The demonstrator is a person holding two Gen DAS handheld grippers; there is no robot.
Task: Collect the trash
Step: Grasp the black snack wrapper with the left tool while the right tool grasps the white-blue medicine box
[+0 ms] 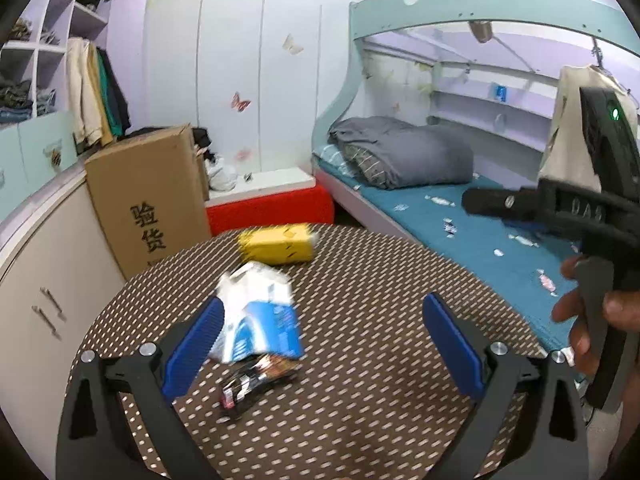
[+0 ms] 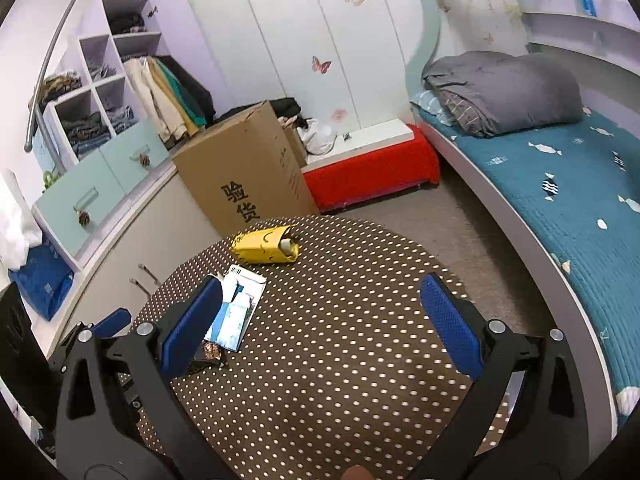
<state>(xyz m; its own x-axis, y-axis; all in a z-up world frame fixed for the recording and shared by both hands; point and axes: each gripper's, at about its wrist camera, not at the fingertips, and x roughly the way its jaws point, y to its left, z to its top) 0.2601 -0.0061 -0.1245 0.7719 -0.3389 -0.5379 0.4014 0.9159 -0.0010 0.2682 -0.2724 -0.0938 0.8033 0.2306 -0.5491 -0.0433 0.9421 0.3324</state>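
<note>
1. On the round polka-dot table [image 2: 340,340], three pieces of trash lie in its left half: a yellow bag [image 2: 266,245] near the far edge, a blue-and-white carton [image 2: 236,312] nearer the middle of the left side, and a dark wrapper [image 2: 210,354] just in front of the carton, toward the near edge.
2. Yellow bag lies on its side, open mouth toward the right; something pale shows inside it. It sits apart from the carton.
3. Carton is crumpled and flattened; in the left wrist view [image 1: 256,312] it is blurred. The dark wrapper [image 1: 256,380] touches or nearly touches the carton's near edge; I cannot tell which.
4. Left gripper [image 1: 320,340]: jaws spread wide, nothing between them, hovering above the table. Its left blue pad overlaps the carton in view; contact cannot be confirmed.
5. Right gripper [image 2: 320,316]: jaws likewise spread wide and released, holding nothing, above the table's near half.
6. Right hand [image 1: 588,312] is seen in the left wrist view, wrapped around the black handle at the frame's right edge.
7. Surroundings: cardboard box [image 2: 244,172] beyond the table's far-left edge, red bench [image 2: 372,172] beside it, bed [image 2: 560,184] with teal cover on the right.
</note>
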